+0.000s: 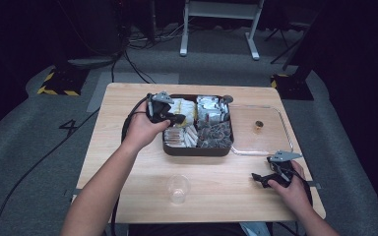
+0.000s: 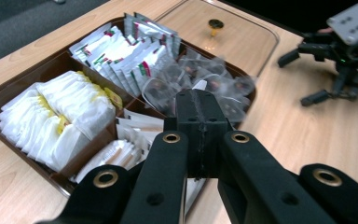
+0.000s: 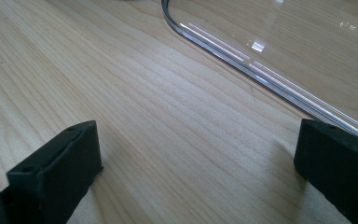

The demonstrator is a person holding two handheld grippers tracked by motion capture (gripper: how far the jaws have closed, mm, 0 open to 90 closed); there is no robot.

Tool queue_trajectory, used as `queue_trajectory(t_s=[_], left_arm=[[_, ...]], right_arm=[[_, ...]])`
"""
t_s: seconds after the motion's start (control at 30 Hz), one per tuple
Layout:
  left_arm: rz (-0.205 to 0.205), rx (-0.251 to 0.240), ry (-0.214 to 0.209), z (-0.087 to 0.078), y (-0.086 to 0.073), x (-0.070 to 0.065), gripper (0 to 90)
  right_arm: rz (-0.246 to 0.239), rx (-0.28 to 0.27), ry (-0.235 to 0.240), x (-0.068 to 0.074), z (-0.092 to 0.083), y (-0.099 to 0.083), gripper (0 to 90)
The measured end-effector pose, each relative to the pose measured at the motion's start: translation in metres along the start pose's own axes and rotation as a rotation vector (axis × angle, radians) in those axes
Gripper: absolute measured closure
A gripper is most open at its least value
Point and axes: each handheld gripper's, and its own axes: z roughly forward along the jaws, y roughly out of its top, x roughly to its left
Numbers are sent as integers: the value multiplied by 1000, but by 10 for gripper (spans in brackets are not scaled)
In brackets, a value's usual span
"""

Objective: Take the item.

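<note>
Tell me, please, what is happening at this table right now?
A person is working with a two-jaw gripper in each hand at a wooden table. The left gripper, jaws shut with nothing visibly between them, hovers over a brown compartment tray of packets and sachets. The right gripper rests open near the table's front right, beside the tray's clear lid, which lies flat next to the tray. An empty clear cup stands near the front edge, untouched.
</note>
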Motion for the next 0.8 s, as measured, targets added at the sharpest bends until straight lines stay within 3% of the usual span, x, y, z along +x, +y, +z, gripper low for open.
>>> queue_trajectory(t_s=[0.2, 0.3, 0.33, 0.37, 0.4, 0.43, 0.47, 0.53, 0.8], left_arm=[[12, -15, -12, -19, -12, -19, 900], [61, -42, -1, -31, -21, -37, 900], [61, -42, -1, -31, -21, -37, 900], [76, -54, 3, -36, -26, -48, 900], [76, -54, 3, -36, -26, -48, 900], [85, -62, 2, -40, -32, -58, 900], [85, -62, 2, -40, -32, -58, 900], [101, -67, -2, -44, -39, -71, 900], [79, -44, -50, -43, -61, -95, 900]], right_arm=[[0, -1, 0, 0, 0, 0, 6], [4, -1, 2, 1, 0, 0, 6], [4, -1, 2, 1, 0, 0, 6], [4, 0, 2, 1, 0, 0, 6], [4, -1, 2, 1, 0, 0, 6], [4, 0, 2, 1, 0, 0, 6], [5, 0, 2, 1, 0, 0, 5], [5, 0, 2, 1, 0, 0, 5], [5, 0, 2, 1, 0, 0, 6]])
